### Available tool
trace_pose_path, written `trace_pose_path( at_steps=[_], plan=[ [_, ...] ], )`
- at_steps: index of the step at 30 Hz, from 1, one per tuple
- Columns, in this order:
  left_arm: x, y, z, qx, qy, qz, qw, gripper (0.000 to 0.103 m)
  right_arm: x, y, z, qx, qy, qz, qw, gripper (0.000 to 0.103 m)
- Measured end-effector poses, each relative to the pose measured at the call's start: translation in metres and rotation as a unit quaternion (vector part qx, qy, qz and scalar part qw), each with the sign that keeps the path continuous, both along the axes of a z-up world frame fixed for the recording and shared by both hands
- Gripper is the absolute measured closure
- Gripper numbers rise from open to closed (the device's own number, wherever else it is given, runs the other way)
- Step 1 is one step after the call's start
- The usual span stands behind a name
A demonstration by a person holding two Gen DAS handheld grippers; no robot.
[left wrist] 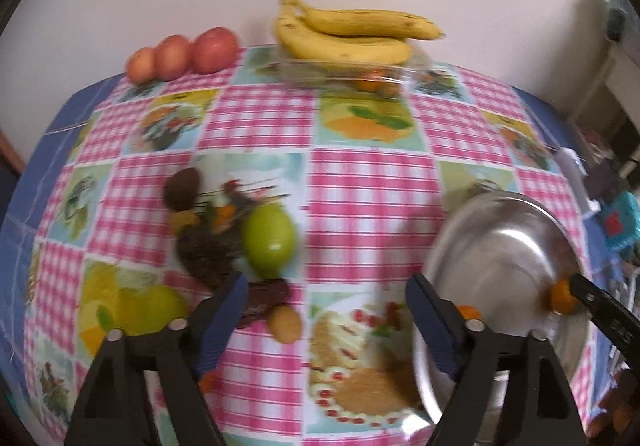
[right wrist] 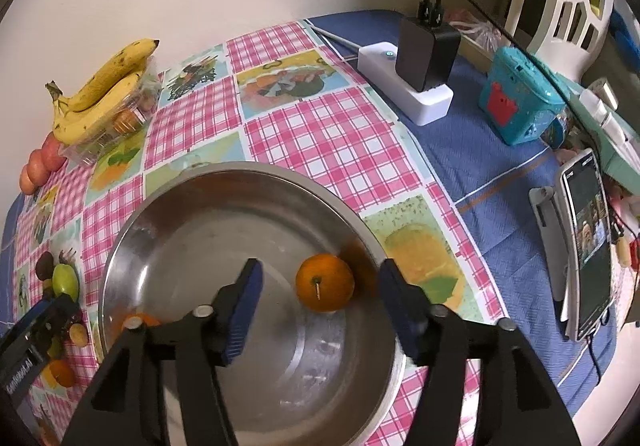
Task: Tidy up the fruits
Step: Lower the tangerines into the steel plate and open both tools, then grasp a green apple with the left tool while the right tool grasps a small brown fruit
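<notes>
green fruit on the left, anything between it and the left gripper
Nothing visible blocks it. The green fruit lies just beyond the open left gripper, with a dark fruit behind it.

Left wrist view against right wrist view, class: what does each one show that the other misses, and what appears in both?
Only the left wrist view shows the left gripper open from behind, over the tablecloth.

Only the right wrist view shows the power strip, teal box, phone and the right gripper open over the orange.

Both show the steel bowl, bananas, apples and green fruit.
</notes>
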State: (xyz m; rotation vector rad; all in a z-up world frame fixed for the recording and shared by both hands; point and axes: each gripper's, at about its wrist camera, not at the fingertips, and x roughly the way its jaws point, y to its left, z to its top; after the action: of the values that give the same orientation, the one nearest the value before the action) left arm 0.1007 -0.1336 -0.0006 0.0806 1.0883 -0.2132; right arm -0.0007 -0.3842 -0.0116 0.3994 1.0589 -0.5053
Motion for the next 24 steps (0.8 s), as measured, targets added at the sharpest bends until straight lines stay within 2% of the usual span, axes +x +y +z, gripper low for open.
trace_pose_path(
  at_steps=[2,4,5,10,14,17,21,24],
  plan=[
    [0.003,0.009,-0.001,0.012,-0.002,0.017,0.9998,0.007,0.0,0.001,0.001,0.0,-0.002,0.001,1.0,0.03],
    [0.005,0.017,-0.003,0.023,-0.003,0.034,0.9991,0.0,0.0,0.002,0.001,-0.001,-0.001,0.0,1.0,0.023],
    [0.006,0.021,-0.003,0.025,-0.004,0.04,0.9989,0.0,0.001,0.003,0.0,-0.004,0.001,0.001,1.0,0.018],
    [0.01,0.044,-0.003,0.041,-0.008,0.072,0.9966,0.0,0.003,0.012,0.0,-0.015,-0.007,0.015,1.0,0.017],
    [0.014,0.062,-0.001,0.05,-0.015,0.084,0.9951,0.0,0.008,0.024,-0.001,-0.035,-0.004,0.031,0.999,0.005],
    [0.016,0.073,0.001,0.053,-0.024,0.089,0.9943,0.0,0.009,0.031,0.0,-0.037,-0.011,0.034,0.999,0.005],
    [0.017,0.089,0.009,0.056,-0.056,0.088,0.993,0.0,0.011,0.043,-0.002,-0.053,-0.005,0.043,0.998,0.005],
    [0.018,0.103,0.016,0.037,-0.08,0.092,0.9918,0.0,0.014,0.052,-0.008,-0.034,-0.007,0.056,0.998,0.005]
  ],
)
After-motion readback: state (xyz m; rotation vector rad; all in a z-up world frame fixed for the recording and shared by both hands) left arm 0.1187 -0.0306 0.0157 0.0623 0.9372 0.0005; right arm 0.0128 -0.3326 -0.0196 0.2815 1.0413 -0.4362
